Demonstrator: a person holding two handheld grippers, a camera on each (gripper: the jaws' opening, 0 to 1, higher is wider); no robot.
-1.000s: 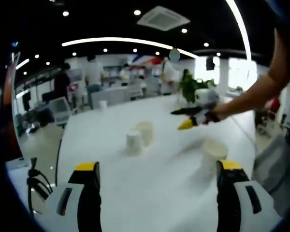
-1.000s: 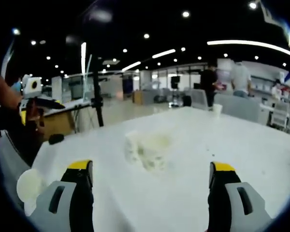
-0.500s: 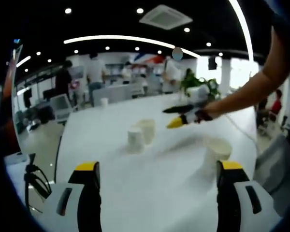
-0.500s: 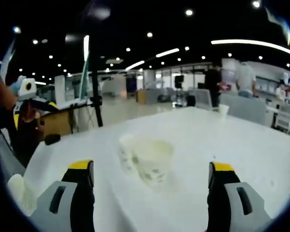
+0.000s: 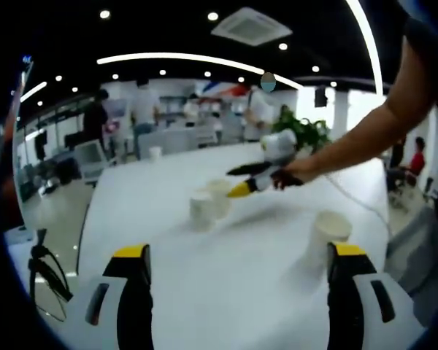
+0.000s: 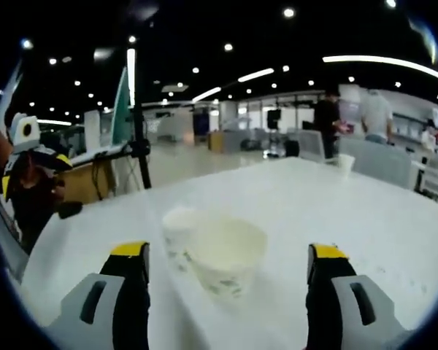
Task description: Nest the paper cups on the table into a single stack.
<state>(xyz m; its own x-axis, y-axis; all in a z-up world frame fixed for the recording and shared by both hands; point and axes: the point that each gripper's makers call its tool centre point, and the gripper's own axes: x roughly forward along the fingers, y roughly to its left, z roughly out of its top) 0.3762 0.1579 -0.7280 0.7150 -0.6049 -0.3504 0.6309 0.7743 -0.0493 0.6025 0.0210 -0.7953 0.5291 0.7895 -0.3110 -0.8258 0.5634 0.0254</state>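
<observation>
On the white table (image 6: pixel 365 219), the right gripper (image 6: pixel 226 255) stood wide open before an upright cream paper cup (image 6: pixel 226 255) touching a smaller white one (image 6: pixel 177 227). The left gripper (image 5: pixel 237 255) was wide open, empty; a third cup (image 5: pixel 325 235) sat beside its right jaw. Judged step: reaching to grasp; next, close on the rim.

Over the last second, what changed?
The right gripper has advanced to the cup pair, which now sits between its open jaws in the right gripper view; nothing gripped yet. The lone cup, the table and the open left gripper stayed put.
</observation>
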